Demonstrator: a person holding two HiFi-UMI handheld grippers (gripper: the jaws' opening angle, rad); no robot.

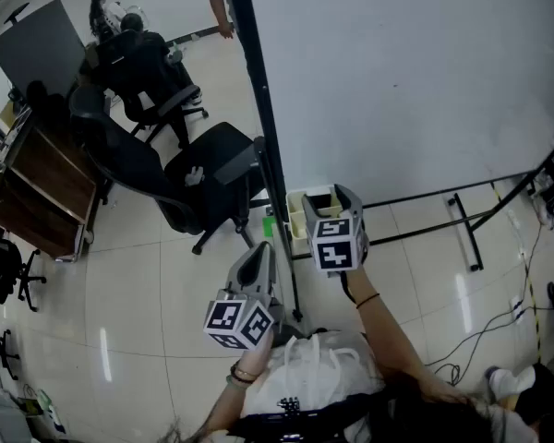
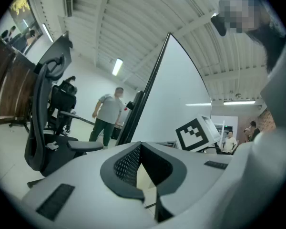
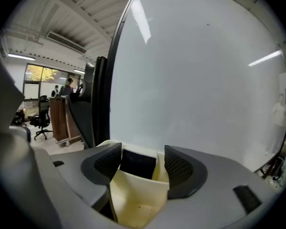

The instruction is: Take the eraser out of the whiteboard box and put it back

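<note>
Lower centre of the head view: L gripper (image 1: pixel 264 249), fingers clenched on nothing, held off from the work. Just right of it, the cream whiteboard box (image 1: pixel 295 214) sits at the lower-left corner of the whiteboard (image 1: pixel 397 81), beside the black frame post (image 1: pixel 263 127). R gripper (image 1: pixel 335 195) is at the box, fingers released and spread wide. The dark block we take for the eraser (image 3: pixel 138 162) lies in the box's back compartment, w/ neither pad on it.

Risks, as we judge them:
- The fingers could catch the box's inner wall, since it stands just in front of the eraser.
- A shallow grip may let the eraser slip & drop to the floor.
- A hard push could shake the box.

Room: wooden desk (image 1: pixel 37 187) far left, black office chairs (image 1: pixel 226 155) mid-left, pale glossy tiled floor (image 1: pixel 148 312), cables (image 1: pixel 528 275) lower right.
</note>
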